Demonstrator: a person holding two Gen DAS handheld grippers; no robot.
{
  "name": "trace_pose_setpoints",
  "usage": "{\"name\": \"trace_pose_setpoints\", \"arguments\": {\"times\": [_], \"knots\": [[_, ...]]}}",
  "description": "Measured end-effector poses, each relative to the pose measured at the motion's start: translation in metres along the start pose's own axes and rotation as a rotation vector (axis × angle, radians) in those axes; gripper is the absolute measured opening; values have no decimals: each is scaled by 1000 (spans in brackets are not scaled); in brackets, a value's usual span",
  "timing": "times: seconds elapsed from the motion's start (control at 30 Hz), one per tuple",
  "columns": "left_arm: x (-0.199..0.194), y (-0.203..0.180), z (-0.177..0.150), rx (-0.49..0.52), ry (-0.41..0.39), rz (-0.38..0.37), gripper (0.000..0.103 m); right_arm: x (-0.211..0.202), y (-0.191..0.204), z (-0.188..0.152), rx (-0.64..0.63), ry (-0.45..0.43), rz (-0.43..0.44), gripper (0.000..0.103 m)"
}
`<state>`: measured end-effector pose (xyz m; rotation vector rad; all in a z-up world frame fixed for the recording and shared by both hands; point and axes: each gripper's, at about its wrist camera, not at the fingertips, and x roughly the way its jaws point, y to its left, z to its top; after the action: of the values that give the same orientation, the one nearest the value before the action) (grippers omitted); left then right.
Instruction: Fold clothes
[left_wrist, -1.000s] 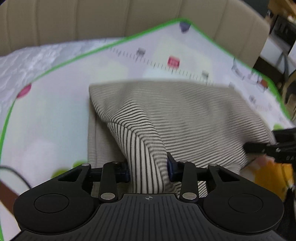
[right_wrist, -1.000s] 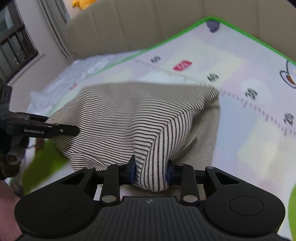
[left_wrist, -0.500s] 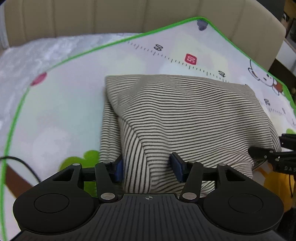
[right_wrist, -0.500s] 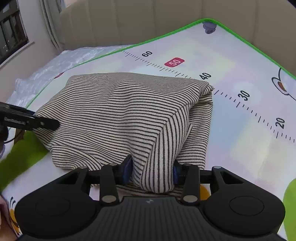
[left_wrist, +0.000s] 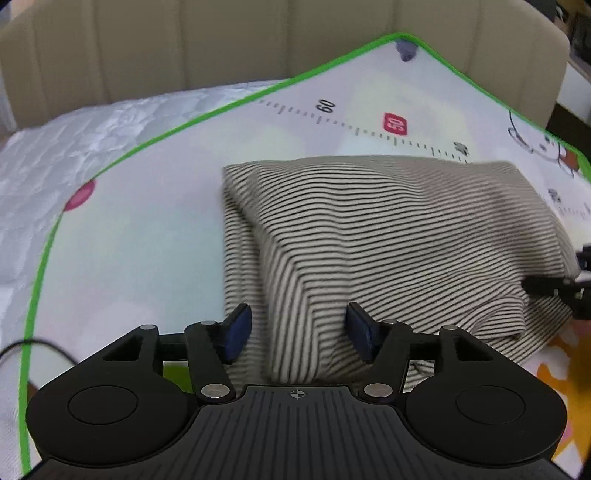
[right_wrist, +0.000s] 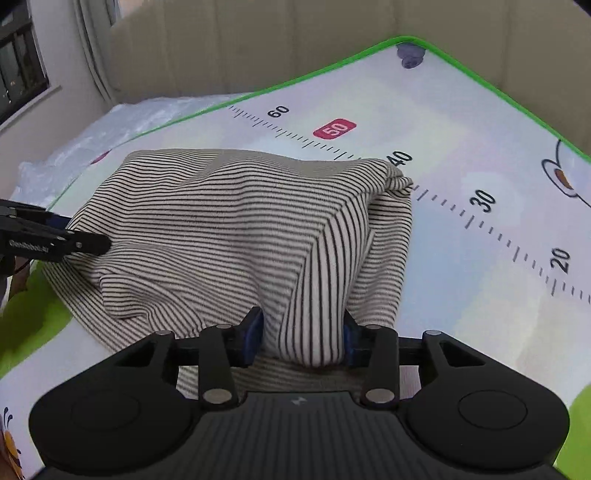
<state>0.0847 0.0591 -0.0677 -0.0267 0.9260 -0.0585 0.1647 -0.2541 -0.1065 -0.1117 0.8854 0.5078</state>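
Both hand-held grippers have spread since a second ago: left hand-held gripper (left_wrist: 297, 334) and right hand-held gripper (right_wrist: 301, 338) now straddle, unpinched, the beige black-striped knit garment (right_wrist: 236, 229), folded mid-mat on the green-edged play mat (right_wrist: 461, 122). Fold likely released.

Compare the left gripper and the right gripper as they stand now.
The left gripper stands wide, its pads clear of the striped garment; the right gripper stands narrower, both pads touching the fold. Both straddle a raised fold at the garment's near edge.
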Motion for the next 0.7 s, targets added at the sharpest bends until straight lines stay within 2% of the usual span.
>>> {"name": "trace_pose_setpoints", "arguments": {"times": [0.07, 0.17, 0.2, 0.3, 0.4, 0.47, 0.6, 0.7], "knots": [[-12, 2, 2, -18, -12, 45, 72, -2, 3, -1, -26, 0, -14, 45], [-35, -8, 4, -17, -59, 91, 68, -2, 9, -2, -61, 0, -34, 49], [-43, -12, 4, -25, -74, 78, 69, -2, 9, -2, -56, -2, -37, 49], [-60, -21, 1, -91, -87, -40, 72, -2, 11, -3, -49, -6, -45, 50], [-55, -31, -7, -158, -11, -141, 74, -2, 12, -4, -57, -10, -52, 52], [-44, -37, -13, -177, 47, -164, 74, -2, 13, -4, -54, -10, -52, 53], [-21, -40, -24, -187, 86, -101, 74, -7, 13, -1, -54, -1, -47, 56], [-14, -28, -24, -203, 49, -38, 74, -30, 11, 7, -49, -52, -19, 63]]}}
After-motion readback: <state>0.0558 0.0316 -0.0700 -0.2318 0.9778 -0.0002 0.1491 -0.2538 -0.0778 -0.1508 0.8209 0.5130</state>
